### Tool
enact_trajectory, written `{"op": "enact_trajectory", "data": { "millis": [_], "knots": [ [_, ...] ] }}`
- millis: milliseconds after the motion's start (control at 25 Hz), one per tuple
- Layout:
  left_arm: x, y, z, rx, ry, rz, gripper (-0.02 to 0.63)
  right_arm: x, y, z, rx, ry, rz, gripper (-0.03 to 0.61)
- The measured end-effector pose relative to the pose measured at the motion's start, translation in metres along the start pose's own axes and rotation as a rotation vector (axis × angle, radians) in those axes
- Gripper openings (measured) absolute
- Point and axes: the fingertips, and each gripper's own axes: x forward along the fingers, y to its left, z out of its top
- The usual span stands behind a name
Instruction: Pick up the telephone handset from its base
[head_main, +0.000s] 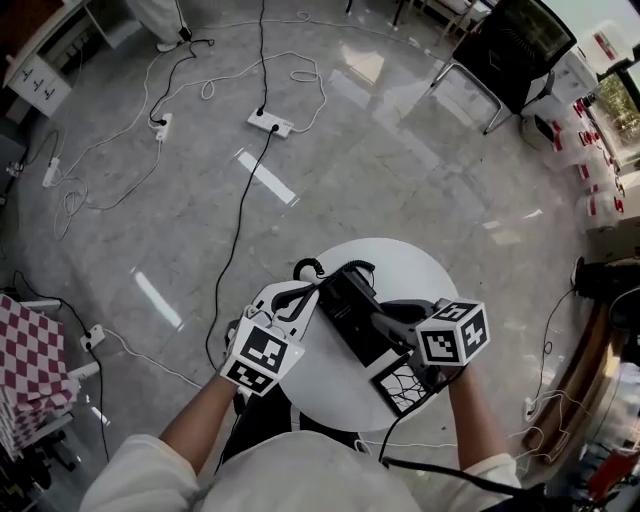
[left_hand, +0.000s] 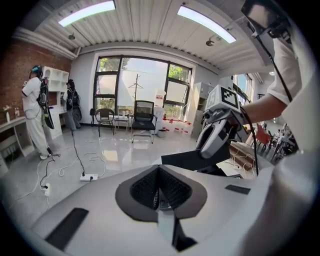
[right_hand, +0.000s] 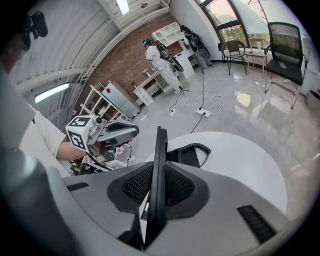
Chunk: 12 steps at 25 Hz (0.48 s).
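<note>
A black telephone (head_main: 345, 305) with a coiled cord (head_main: 305, 268) lies on a round white table (head_main: 420, 265). My right gripper (head_main: 392, 325) comes in from the right and is shut on a thin flat black part of the telephone (right_hand: 159, 150), seen edge-on between its pads. Whether that part is the handset or the base I cannot tell. The coiled cord (right_hand: 195, 148) shows behind it. My left gripper (head_main: 288, 305) is at the telephone's left side, shut, with nothing between its pads (left_hand: 159, 192). In the left gripper view the right gripper (left_hand: 215, 145) holds the black slab (left_hand: 192, 160) above the table.
A white pad with a black web pattern (head_main: 400, 385) lies at the table's near edge. On the floor are a power strip (head_main: 270, 122) and several cables. A black chair (head_main: 515, 45) stands at the back right, a checkered block (head_main: 25, 360) at the left. A person in white (left_hand: 35, 115) stands far off.
</note>
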Motion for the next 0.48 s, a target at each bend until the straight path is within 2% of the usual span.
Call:
{"op": "enact_trajectory", "data": {
  "millis": [320,480],
  "knots": [
    [-0.01,-0.027,0.037,0.136,-0.015,0.091,0.008,-0.042,0.012,0.017,-0.03,-0.141,-0.061,0.092],
    [-0.014,-0.035,0.06,0.117,-0.061,0.12,0.008,-0.062,0.015,0.03,-0.053,-0.223,-0.112,0.092]
  ]
}}
